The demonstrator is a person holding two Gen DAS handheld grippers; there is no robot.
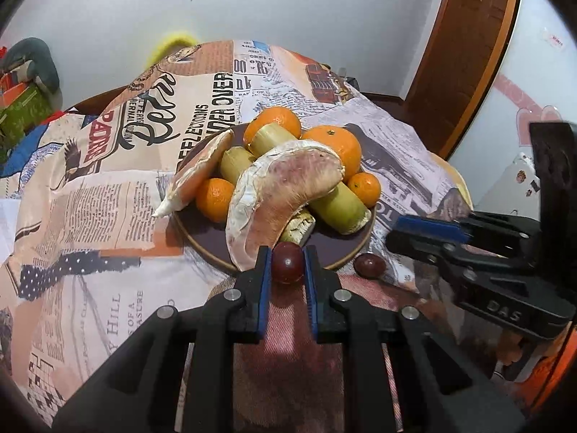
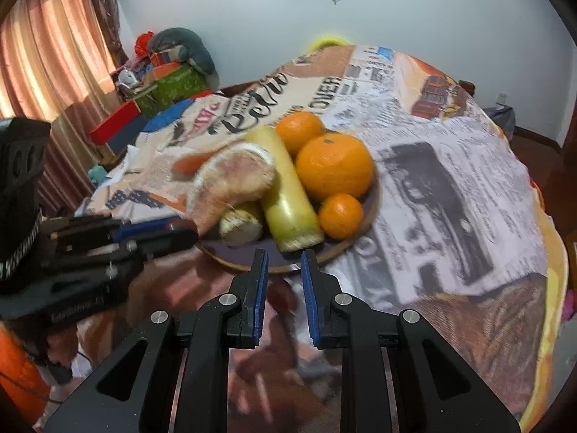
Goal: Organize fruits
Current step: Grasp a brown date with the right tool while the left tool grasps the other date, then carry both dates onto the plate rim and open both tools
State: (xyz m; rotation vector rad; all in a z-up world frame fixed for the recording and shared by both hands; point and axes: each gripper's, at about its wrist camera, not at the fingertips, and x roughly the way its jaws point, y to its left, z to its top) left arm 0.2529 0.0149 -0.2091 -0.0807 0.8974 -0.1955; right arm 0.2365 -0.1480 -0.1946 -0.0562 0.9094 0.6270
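**Grape clamped at near plate rim**

Left gripper (image 1: 287, 260): jaws clamped on a dark red grape (image 1: 287, 262), blue pads pressing both sides, held just at the near rim of the plate (image 1: 335, 250). Second grape (image 1: 369, 265) lying on the cloth (image 1: 108, 187), just right of the first, beside the plate rim. Right gripper (image 2: 285, 260): jaws drawn nearly together, nothing between the pads, tips at the near plate edge. On the plate: two pomelo segments (image 1: 285, 195), one across the middle, one at the left rim; pale green cane pieces (image 1: 339, 209) beneath; four oranges (image 1: 333, 148), largest at far right. View from right wrist blurred.
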